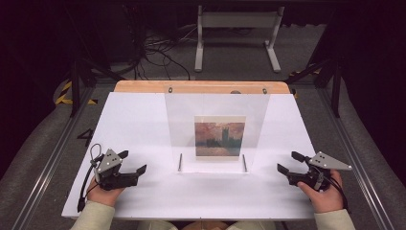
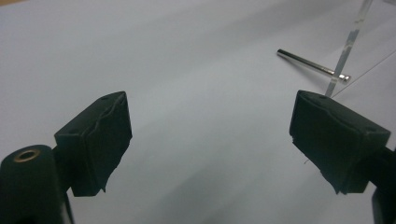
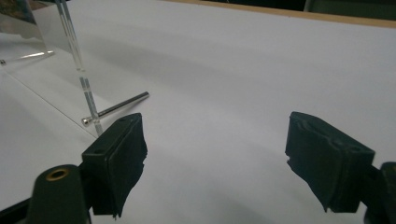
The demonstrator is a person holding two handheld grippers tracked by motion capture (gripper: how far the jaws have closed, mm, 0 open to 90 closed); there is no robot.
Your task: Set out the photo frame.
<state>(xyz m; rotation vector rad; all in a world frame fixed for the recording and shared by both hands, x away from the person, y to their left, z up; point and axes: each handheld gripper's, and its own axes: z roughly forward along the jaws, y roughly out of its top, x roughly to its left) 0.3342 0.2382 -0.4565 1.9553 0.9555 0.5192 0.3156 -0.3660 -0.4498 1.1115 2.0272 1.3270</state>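
The clear acrylic picture frame point(image 1: 216, 129) stood mid-table on the white board point(image 1: 143, 120), bare board either side. The left gripper point(image 1: 132, 162) and right gripper point(image 1: 288, 162) flanked it, jaws spread, empty. The gripper views revealed its metal pins point(image 2: 312, 65).

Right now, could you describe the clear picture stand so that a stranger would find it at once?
Look at the white table, between the two grippers. In its middle, toward the wooden far edge, a transparent acrylic frame stands upright on two thin metal pins. It holds a small reddish painting, the one colourful thing there.
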